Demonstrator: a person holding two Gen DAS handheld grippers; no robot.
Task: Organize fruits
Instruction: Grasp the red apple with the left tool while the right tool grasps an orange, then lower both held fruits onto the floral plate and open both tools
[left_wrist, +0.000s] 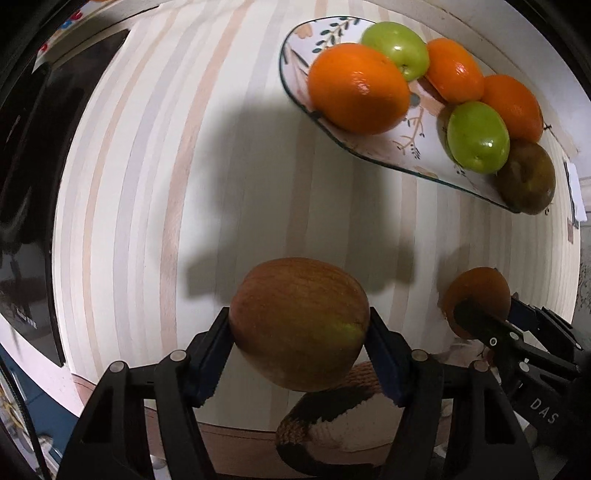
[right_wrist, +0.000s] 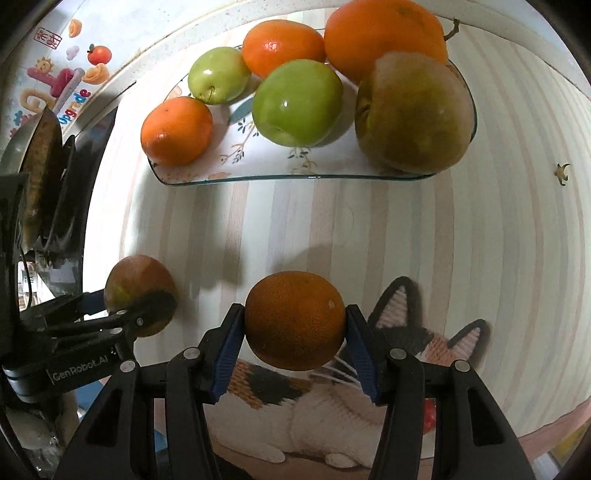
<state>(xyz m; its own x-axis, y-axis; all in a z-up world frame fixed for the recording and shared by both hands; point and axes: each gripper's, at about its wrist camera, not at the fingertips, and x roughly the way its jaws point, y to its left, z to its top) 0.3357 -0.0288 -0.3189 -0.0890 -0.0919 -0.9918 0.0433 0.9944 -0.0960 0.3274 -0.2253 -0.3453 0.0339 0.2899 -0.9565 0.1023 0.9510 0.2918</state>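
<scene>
My left gripper (left_wrist: 299, 328) is shut on a red-brown apple (left_wrist: 299, 317) and holds it above the striped table; it also shows in the right wrist view (right_wrist: 138, 295). My right gripper (right_wrist: 295, 325) is shut on an orange (right_wrist: 295, 317), also seen in the left wrist view (left_wrist: 476, 295) at the right. A floral plate (right_wrist: 258, 162) at the far side carries three oranges (right_wrist: 177, 131), two green apples (right_wrist: 297, 101) and a brownish apple (right_wrist: 412, 110). In the left wrist view the plate (left_wrist: 413, 147) is at the upper right.
A striped tabletop (left_wrist: 184, 184) lies under both grippers. A dark appliance (left_wrist: 33, 166) stands at the left. A cat-pattern mat (right_wrist: 332, 406) lies at the near table edge. A small dried stem piece (right_wrist: 563, 171) lies on the table right of the plate.
</scene>
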